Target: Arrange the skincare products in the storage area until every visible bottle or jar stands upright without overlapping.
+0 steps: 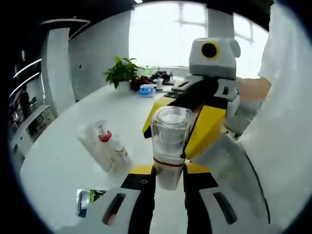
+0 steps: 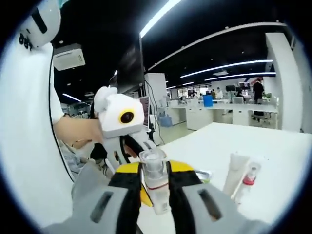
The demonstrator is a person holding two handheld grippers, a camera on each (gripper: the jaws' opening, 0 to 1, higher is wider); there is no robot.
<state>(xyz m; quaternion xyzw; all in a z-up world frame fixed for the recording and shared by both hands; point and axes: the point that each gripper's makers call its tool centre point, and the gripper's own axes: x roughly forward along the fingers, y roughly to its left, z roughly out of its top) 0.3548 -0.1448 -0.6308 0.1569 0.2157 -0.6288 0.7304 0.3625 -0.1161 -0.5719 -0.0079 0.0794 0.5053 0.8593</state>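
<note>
Holding one clear plastic bottle with a red band (image 1: pixel 168 146) between both grippers, your left gripper (image 1: pixel 169 176) and right gripper (image 2: pixel 155 187) are each clamped on it above the white worktop (image 1: pixel 63 156). Beyond, a clear red-collared pump bottle (image 1: pixel 105 141) lies flat; most arranging remains.

No word, brand or number can be read on anything here. The clear bottle (image 1: pixel 168 146) between the left gripper's jaws bears only a plain red band, and the packet (image 1: pixel 86 200) at the tabletop's near edge shows print too blurred to make out
</note>
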